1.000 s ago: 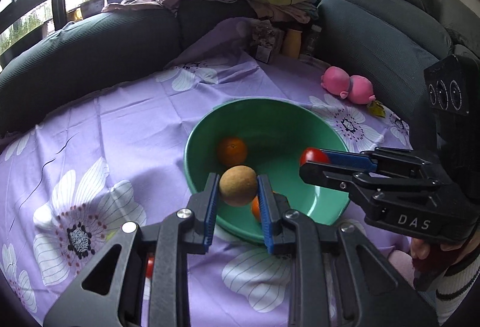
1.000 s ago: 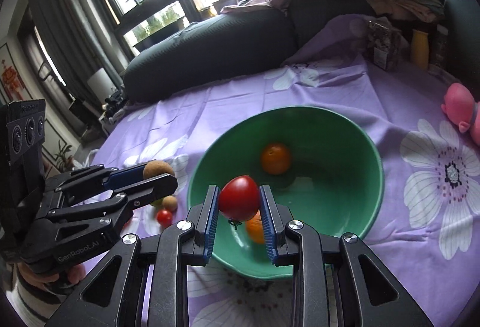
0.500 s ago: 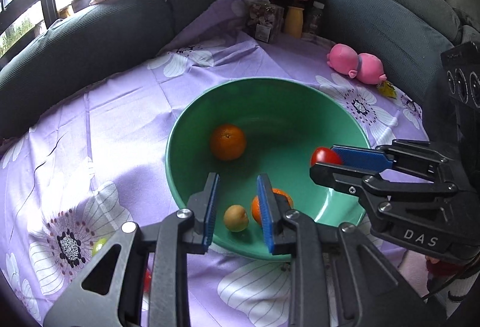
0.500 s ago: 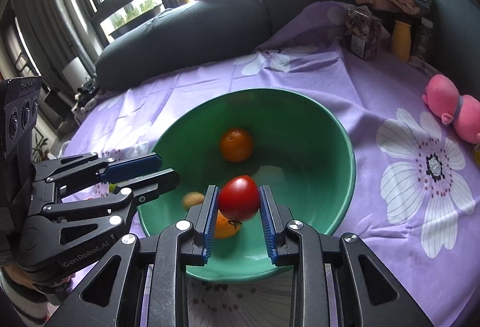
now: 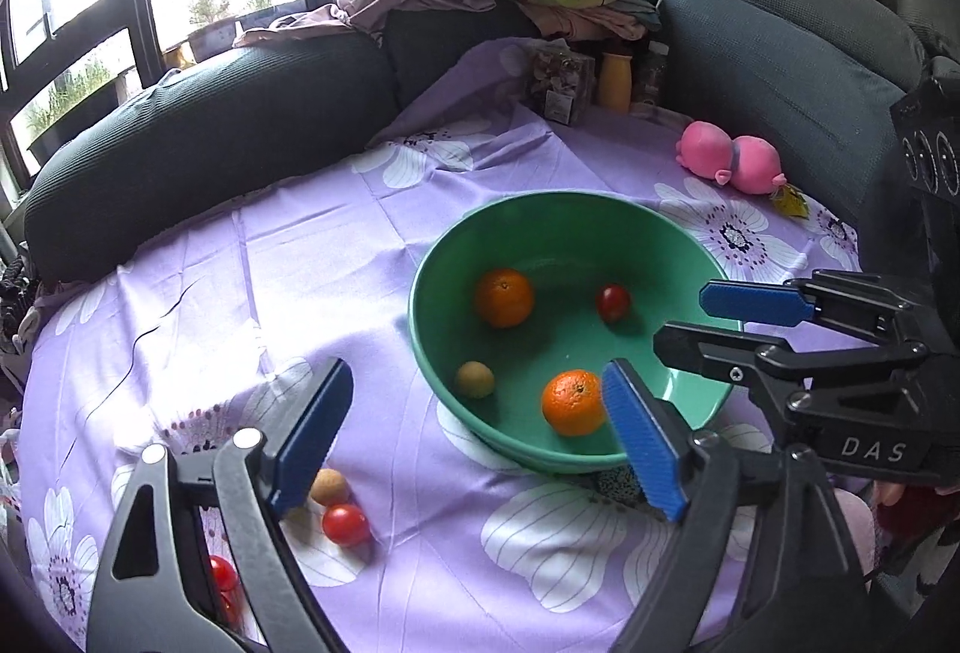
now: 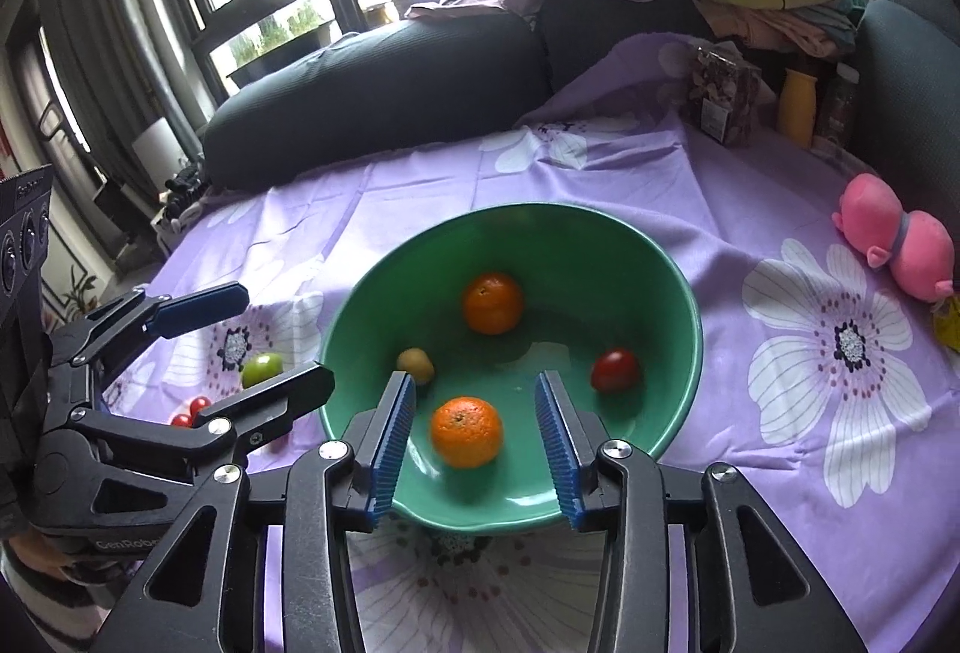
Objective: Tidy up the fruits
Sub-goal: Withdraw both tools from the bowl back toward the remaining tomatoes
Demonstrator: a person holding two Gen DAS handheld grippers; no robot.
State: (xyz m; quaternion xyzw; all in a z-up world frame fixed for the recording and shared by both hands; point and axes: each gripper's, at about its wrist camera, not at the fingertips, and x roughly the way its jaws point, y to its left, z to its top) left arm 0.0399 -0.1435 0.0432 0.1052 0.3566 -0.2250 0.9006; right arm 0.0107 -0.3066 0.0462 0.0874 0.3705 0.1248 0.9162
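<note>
green bowl (image 6: 678, 287); both grippers (image 5: 474, 431) (image 6: 474, 434) spread wide, seemingly above it.

Both wrist cameras look forward and down, close over the purple tablecloth (image 5: 420, 245). The left view holds the green bowl (image 5: 690, 239) right of centre; the right view centres it (image 6: 660, 257).

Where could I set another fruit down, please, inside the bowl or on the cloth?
The far floor of the green bowl is bare, between the rear orange and the tomato. The purple cloth toward the dark sofa cushion is open. It is crowded beside the left claw, near the loose tomato.
</note>
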